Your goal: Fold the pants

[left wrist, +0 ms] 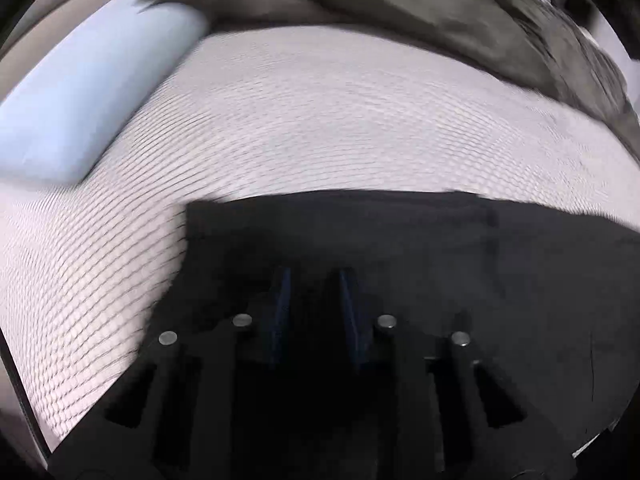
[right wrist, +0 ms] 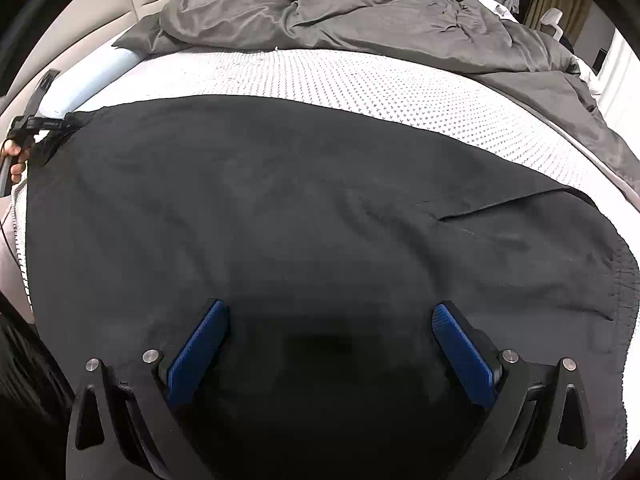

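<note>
Black pants [right wrist: 280,208] spread flat across a white dotted mattress [right wrist: 360,76], covering most of the near part of it. Waistband with gathered stitching at the right edge in the right wrist view; a pocket slit or fold line showing right of centre. Some shallow creases across the cloth, otherwise smooth.

Right gripper [right wrist: 330,344] poised over the pants, jaws wide apart, blue pads [right wrist: 196,354] clear on both sides — nothing pinched between them. Contact with the cloth below not determinable.

Left gripper [left wrist: 314,300] at the far left end of the pants, near one corner of the cloth. Jaws drawn in to a narrow gap, dark cloth directly under and around the tips. Blue inner faces barely visible; view blurred and dark there, so whether cloth is actually pinched — cannot tell. Same gripper seen small at the left edge of the right wrist view, with a hand [right wrist: 14,156] wrapped on its handle, sitting at the pants' edge.

Grey duvet [right wrist: 320,8] bunched along the far side of the mattress, apart from the pants. Pale blue pillow [left wrist: 80,100] at the far left, beside a beige headboard [right wrist: 100,4]. Strip of bare mattress between pants and duvet.
</note>
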Motion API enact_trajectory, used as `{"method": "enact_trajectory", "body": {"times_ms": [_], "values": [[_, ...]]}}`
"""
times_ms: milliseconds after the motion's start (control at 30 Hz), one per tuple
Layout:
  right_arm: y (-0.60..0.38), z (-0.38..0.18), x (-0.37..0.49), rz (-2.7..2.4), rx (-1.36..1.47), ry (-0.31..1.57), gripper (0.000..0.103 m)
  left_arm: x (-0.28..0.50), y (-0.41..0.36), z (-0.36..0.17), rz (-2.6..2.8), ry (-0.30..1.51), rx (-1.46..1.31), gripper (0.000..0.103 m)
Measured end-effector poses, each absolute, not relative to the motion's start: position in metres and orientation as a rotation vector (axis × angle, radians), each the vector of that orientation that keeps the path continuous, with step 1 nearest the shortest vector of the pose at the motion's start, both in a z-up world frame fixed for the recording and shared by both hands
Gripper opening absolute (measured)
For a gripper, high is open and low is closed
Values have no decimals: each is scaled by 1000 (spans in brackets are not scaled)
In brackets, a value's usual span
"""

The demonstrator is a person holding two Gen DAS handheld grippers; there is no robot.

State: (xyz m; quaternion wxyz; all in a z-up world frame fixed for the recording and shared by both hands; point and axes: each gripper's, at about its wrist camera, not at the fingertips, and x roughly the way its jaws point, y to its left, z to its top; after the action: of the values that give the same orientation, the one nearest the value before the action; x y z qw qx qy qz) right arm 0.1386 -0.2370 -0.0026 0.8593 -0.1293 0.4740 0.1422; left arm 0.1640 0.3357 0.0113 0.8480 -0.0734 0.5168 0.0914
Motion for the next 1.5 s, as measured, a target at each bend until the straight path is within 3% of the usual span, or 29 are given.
{"method": "enact_trajectory", "body": {"times_ms": [133,200,233,267,333,467,700,967,1033,1200,1300,1500], "values": [[-237,-2,139,295,-270,994,102,128,340,27,154,1033,-242,25],[-236,0,139,291,-264,992,103,106,322,41,152,1009,-241,42],[-235,2,138,290,-253,993,103,89,307,51,147,994,-245,68],[-234,5,137,297,-238,992,103,73,291,59,139,966,-249,88],[-226,16,131,332,-214,965,103,68,246,70,85,904,-232,102],[-193,30,116,391,-229,910,103,58,138,71,-77,884,-201,102],[-164,5,95,409,-350,958,103,69,-42,12,-244,1011,63,102],[-330,15,78,155,-167,948,99,69,-27,6,-213,1010,7,103],[-344,21,73,202,-101,926,97,79,-8,5,-224,1005,20,103],[-322,20,68,86,-267,906,100,101,2,-1,-216,1003,35,103],[-341,37,48,76,-118,860,100,115,10,0,-195,1002,29,103],[-435,45,-26,48,455,740,100,111,8,12,-215,977,26,103]]}}
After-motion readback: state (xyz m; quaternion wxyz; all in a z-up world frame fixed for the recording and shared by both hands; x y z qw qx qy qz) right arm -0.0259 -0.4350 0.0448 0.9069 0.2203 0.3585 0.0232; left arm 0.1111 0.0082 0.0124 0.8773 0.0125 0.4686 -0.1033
